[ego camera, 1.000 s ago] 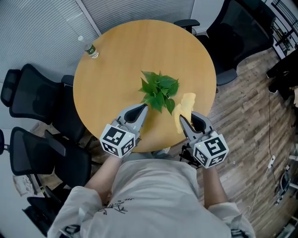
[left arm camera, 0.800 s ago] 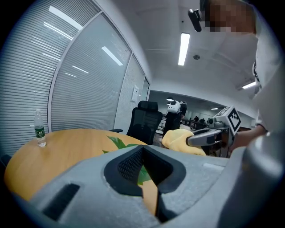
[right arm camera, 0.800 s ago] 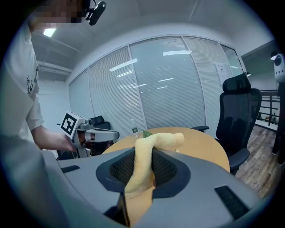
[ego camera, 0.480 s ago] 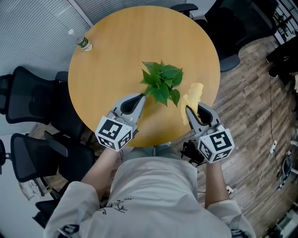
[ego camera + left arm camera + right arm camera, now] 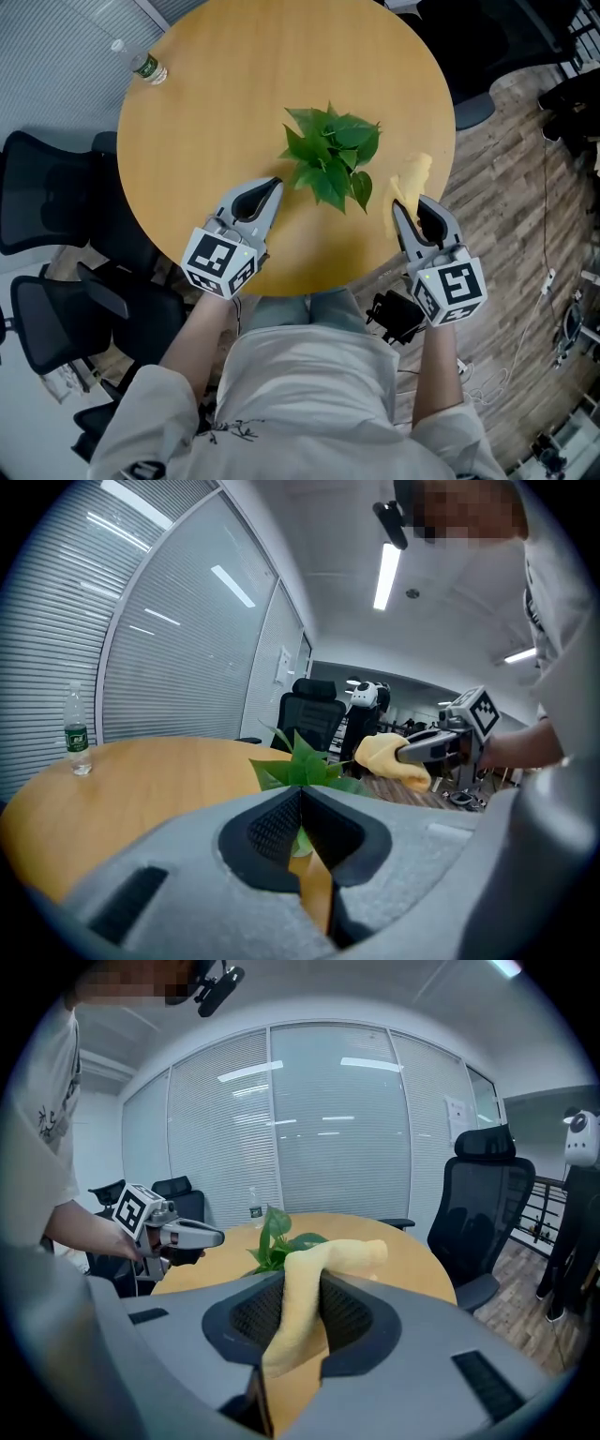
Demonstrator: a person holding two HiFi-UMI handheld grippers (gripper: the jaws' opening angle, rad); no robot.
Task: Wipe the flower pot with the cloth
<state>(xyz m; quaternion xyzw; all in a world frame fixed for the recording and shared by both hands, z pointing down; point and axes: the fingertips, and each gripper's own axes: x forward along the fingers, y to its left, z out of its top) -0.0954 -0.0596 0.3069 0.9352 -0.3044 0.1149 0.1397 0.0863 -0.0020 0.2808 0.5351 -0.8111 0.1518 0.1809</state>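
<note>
A leafy green plant (image 5: 333, 155) stands on the round wooden table (image 5: 234, 94); its leaves hide the flower pot from above. My left gripper (image 5: 274, 183) is shut and empty, just left of the plant near the table's front edge. In the left gripper view the leaves (image 5: 302, 766) show right beyond its closed jaws. My right gripper (image 5: 398, 206) is to the right of the plant, shut on the yellow cloth (image 5: 411, 178). The cloth (image 5: 309, 1279) stands up between its pads and bends forward toward the plant (image 5: 277, 1237).
A clear water bottle (image 5: 145, 67) stands at the table's far left edge. Black office chairs (image 5: 47, 187) crowd the left side, and another chair (image 5: 487, 1213) sits at the right. Wood floor with cables lies to the right.
Both grippers have sunk toward the table and spread to either side of the plant. The cloth has stayed in the right gripper and the left has stayed shut.
</note>
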